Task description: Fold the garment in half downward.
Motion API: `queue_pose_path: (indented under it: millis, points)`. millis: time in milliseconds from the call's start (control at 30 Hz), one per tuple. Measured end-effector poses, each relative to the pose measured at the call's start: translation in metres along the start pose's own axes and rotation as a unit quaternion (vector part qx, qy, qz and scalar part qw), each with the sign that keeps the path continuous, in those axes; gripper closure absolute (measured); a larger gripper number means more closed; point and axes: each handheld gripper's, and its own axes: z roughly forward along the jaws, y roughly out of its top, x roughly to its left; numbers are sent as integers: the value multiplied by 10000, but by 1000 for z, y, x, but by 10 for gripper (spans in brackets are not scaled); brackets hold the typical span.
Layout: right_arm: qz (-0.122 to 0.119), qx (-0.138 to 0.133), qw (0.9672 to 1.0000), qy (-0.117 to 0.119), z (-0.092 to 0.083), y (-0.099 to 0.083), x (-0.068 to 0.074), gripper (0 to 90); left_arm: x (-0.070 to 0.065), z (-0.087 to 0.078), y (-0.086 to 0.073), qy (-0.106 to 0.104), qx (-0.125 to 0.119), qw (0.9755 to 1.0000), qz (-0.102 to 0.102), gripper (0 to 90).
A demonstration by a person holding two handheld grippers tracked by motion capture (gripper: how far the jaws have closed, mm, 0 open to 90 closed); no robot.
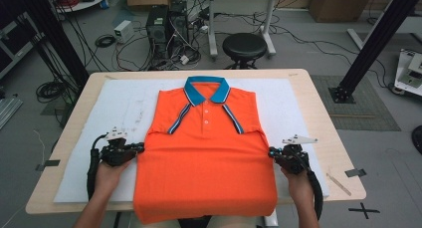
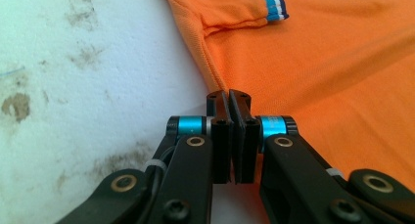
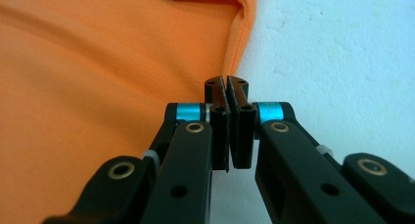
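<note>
An orange polo shirt (image 1: 206, 153) with a blue collar lies face up and flat on a white mat (image 1: 114, 108), its hem hanging over the table's near edge. My left gripper (image 1: 142, 147) sits at the shirt's left side edge, below the sleeve. In the left gripper view its jaws (image 2: 228, 94) are pressed together right on the edge of the shirt (image 2: 318, 62). My right gripper (image 1: 271, 152) mirrors it at the right side edge. There too, its jaws (image 3: 226, 82) are closed on the side seam of the shirt (image 3: 98, 62).
The mat covers most of the wooden table (image 1: 323, 113) and is stained in places. A strip of bare mat runs along each side of the shirt. Behind the table stand a black stool (image 1: 244, 46), computer cases and loose cables on the floor.
</note>
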Motion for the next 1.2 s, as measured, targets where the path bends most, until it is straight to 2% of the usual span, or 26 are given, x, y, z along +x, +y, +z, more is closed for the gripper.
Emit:
queue_pose_path:
  millis: [233, 267, 333, 433, 467, 500, 533, 567, 633, 667, 700, 733, 800, 833, 933, 967, 1000, 1033, 1133, 1200]
  points:
    - [22, -36, 10000, 0, -8, -7, 2, 893, -2, -6, -3, -54, -15, 10000, -53, 876]
    - [12, -34, 10000, -3, -10, -8, 2, 893, -2, -10, -5, -100, -74, 9998, -141, 877]
    - [23, -23, 10000, 0, -10, -8, 2, 893, -2, -12, -6, -115, -89, 9998, -165, 877]
    - [77, -124, 9999, 18, -13, -10, 2, 867, -5, -15, -10, -32, -274, 9994, -231, 869]
    - [77, -124, 9999, 18, -13, -10, 2, 867, -5, -15, -10, -32, -274, 9994, -231, 799]
    - [202, -282, 9994, -35, -17, -10, 3, 709, -7, -16, -10, 43, -339, 9983, -464, 626]
    - [252, -308, 9992, -22, -18, -10, 3, 708, -8, -19, -11, -44, -397, 9972, -625, 578]
    - [256, -380, 9989, 73, -22, -10, 4, 695, -9, -22, -12, -97, -442, 9967, -674, 537]
    - [142, -351, 9993, -11, -26, -10, 8, 629, -12, -27, -14, -128, -499, 9964, -674, 518]
    - [126, -296, 9995, -21, -27, -11, 9, 595, -20, -30, -19, -47, -470, 9975, -533, 495]
    - [121, -236, 9996, -59, -28, -13, 11, 562, -22, -31, -21, -43, -444, 9978, -495, 483]
    - [110, -206, 9997, -60, -29, -15, 11, 541, -26, -32, -24, -39, -387, 9983, -431, 469]
    - [117, -130, 9998, -45, -29, -20, 12, 518, -28, -32, -27, -22, -338, 9985, -432, 449]
    - [81, 26, 9999, -99, -29, -27, 14, 516, -31, -34, -33, 41, -274, 9988, -413, 449]
    - [107, 121, 9998, -144, -28, -31, 14, 525, -32, -36, -38, 89, -202, 9988, -446, 463]
    - [96, 210, 9997, -109, -27, -34, 15, 580, -33, -36, -40, 132, -135, 9989, -431, 477]
    - [69, 228, 9997, -96, -27, -34, 15, 594, -36, -38, -43, 153, -151, 9991, -376, 490]
    - [30, 239, 9996, -122, -27, -34, 17, 628, -37, -39, -44, 139, -126, 9993, -317, 549]
    - [-89, 272, 9996, -3, -27, -33, 19, 764, -40, -42, -47, 134, -57, 9998, -143, 712]
    - [-197, 313, 9993, 82, -27, -33, 22, 860, -42, -43, -48, 40, -1, 9999, -153, 835]
